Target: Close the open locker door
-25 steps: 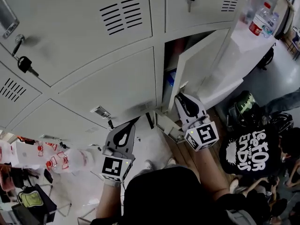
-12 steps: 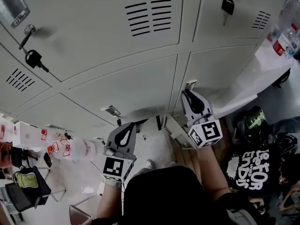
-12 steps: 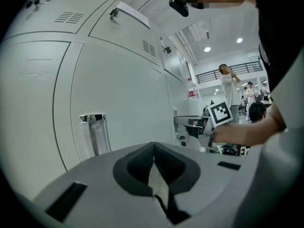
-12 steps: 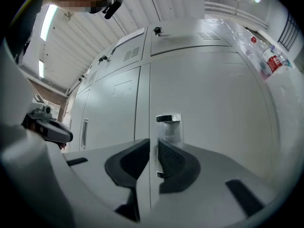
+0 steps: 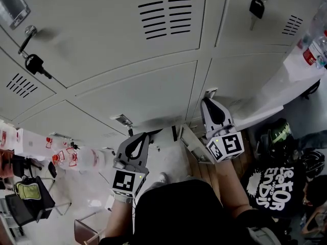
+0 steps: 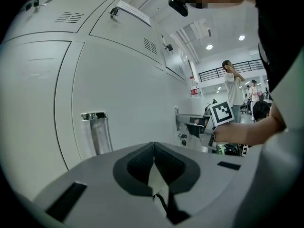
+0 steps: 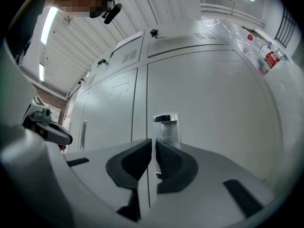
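Pale grey sheet-metal locker door [image 5: 245,73]: shut, lying flush with the rest of the bank. Its left edge meets the vertical seam and no gap shows there, in either the head view or the right gripper view. A small chrome pull handle [image 5: 209,92] sits near the door's left edge.

Right gripper [image 5: 210,101], grey plastic with a black-and-white marker cube at its back end: aimed at the locker door just below the pull handle. The tips are very near the panel; I cannot tell whether they touch it. Its jaws have just been closing and now stand together but for a hairline slit. Nothing is between them.

Left gripper [image 5: 144,135], same build: held to the left of the locker door, facing the neighbouring door [image 5: 143,93] of the same grey metal. The jaws are pressed together at the tips and grip nothing. That neighbouring door carries its own chrome handle, seen just left of the jaws in the left gripper view.

Other items, placed from the locker door:
- black key fob [image 5: 257,6] hanging from a lock in the compartment directly above it
- clear plastic bottle [image 5: 312,52] with a red label, off to its right
- person [image 5: 273,188] in a black T-shirt with white print, low down to its right, well apart from it
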Demonstrator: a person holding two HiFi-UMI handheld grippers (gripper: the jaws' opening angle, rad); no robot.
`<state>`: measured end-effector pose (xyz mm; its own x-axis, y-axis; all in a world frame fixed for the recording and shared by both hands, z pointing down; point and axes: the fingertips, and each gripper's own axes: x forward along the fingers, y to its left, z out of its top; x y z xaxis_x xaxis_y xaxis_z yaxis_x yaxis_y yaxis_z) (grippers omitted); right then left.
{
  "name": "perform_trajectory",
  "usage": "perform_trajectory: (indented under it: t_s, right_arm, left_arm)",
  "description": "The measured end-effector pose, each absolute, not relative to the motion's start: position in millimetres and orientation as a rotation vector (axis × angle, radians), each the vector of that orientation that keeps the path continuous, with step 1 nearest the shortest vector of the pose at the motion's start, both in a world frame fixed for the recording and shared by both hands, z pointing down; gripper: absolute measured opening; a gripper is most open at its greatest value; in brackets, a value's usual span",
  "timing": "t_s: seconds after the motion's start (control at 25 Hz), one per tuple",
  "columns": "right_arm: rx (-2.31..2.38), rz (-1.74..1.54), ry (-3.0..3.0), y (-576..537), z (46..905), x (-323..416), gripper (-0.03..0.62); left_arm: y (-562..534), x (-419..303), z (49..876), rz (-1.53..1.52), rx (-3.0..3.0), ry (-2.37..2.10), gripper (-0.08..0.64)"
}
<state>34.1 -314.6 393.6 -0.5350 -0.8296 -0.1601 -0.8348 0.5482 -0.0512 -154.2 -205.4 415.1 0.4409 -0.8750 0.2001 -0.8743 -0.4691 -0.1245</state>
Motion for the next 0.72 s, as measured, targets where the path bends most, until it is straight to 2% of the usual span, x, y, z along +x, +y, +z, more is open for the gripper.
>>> perform_trajectory:
  t_s: [0.72]
  right_arm:
    - [-1.565, -0.015, 2.604, -268.5, 404.6, 43.1, 0.051]
  left_arm:
    - [-197.7, -128.4, 415.0, -0.325, -2.792, 1.389, 0.023]
